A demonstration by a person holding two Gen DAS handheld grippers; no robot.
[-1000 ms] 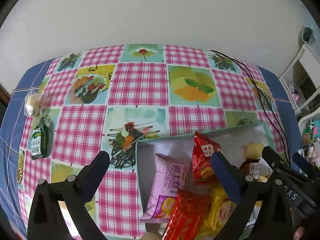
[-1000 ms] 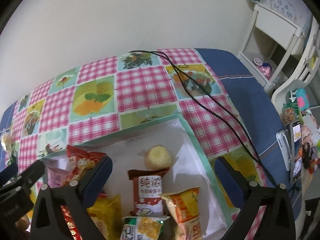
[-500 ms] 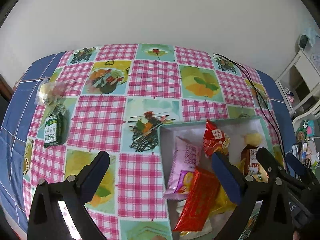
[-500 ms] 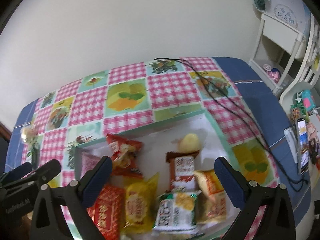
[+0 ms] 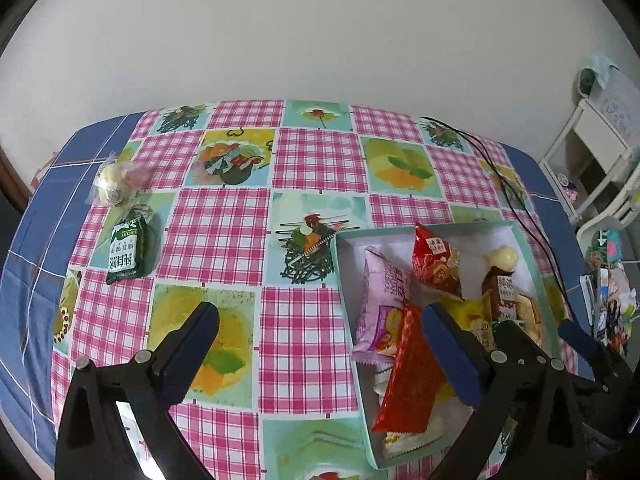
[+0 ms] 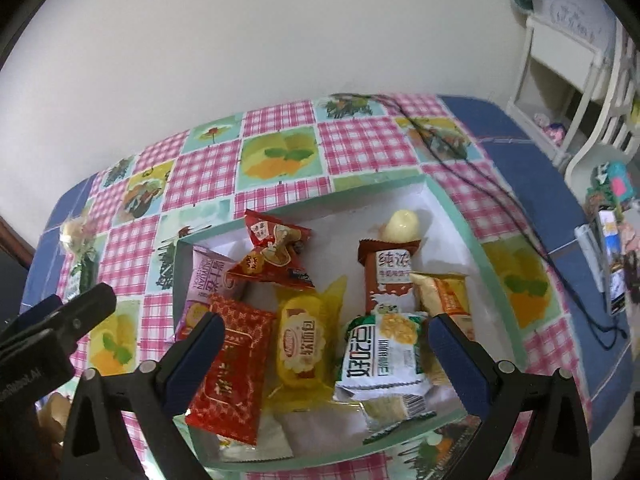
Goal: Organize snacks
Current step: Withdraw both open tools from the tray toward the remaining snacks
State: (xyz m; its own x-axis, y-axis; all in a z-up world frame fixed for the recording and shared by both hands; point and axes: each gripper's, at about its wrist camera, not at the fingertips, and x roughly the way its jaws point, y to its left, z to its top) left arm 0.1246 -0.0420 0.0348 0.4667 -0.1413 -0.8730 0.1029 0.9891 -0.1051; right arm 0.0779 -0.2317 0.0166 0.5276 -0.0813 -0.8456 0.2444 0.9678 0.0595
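A teal-rimmed white box point(image 5: 338, 264) point(image 6: 452, 216) on the checked tablecloth holds several snack packets: a pink one point(image 5: 382, 300), red ones point(image 5: 434, 258) point(image 6: 236, 368), a yellow one point(image 6: 306, 344), a green-and-white one point(image 6: 382, 354) and a brown one point(image 6: 390, 276). Two snacks lie loose at the far left of the table: a green biscuit packet point(image 5: 128, 250) and a clear-wrapped round pastry point(image 5: 114, 182). My left gripper point(image 5: 320, 344) hovers open above the cloth by the box's left wall. My right gripper point(image 6: 326, 354) hangs open over the box's contents, holding nothing.
A black cable point(image 5: 508, 184) point(image 6: 480, 184) trails across the table's right side past the box. White shelving point(image 5: 596, 160) point(image 6: 568, 80) and clutter stand beyond the right edge. A white wall backs the table. Blue cloth border point(image 5: 36, 248) frames the checked pattern.
Both grippers have pulled back and risen, so more of the table and box shows. Both stayed open. The snacks have not moved.
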